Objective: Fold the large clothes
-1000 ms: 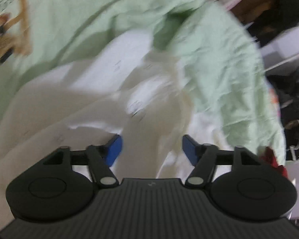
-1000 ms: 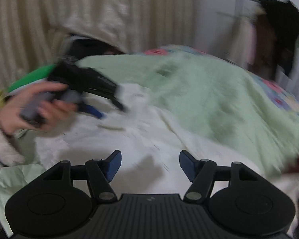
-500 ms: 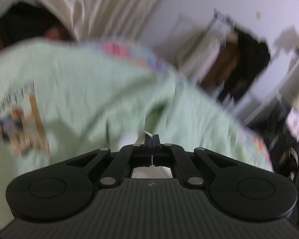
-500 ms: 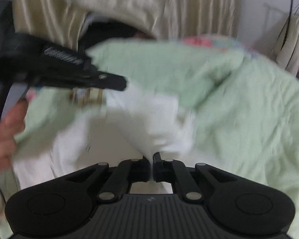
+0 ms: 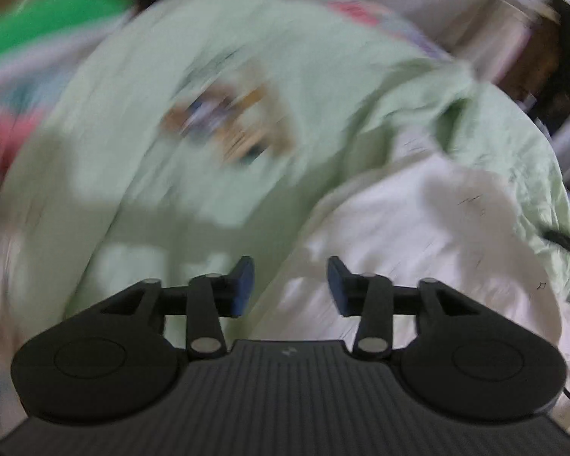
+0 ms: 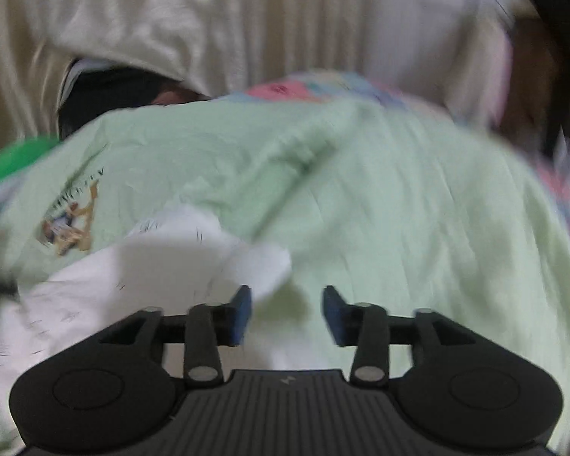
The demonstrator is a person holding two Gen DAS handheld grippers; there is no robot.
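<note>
My left gripper [image 5: 289,285] hovers low with its blue-padded fingers [image 5: 243,285] spread wide, holding nothing, over the edge where the white garment with fine dark marks [image 5: 418,235] meets the pale green printed sheet [image 5: 228,76] it lies on. My right gripper [image 6: 287,315] is likewise wide and empty, just beside the white garment [image 6: 163,266], above the green sheet [image 6: 399,197]. Both views are blurred.

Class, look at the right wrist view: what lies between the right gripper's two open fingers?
Only pale green sheet shows between the right gripper fingers; the white garment sits beside its left finger.
</note>
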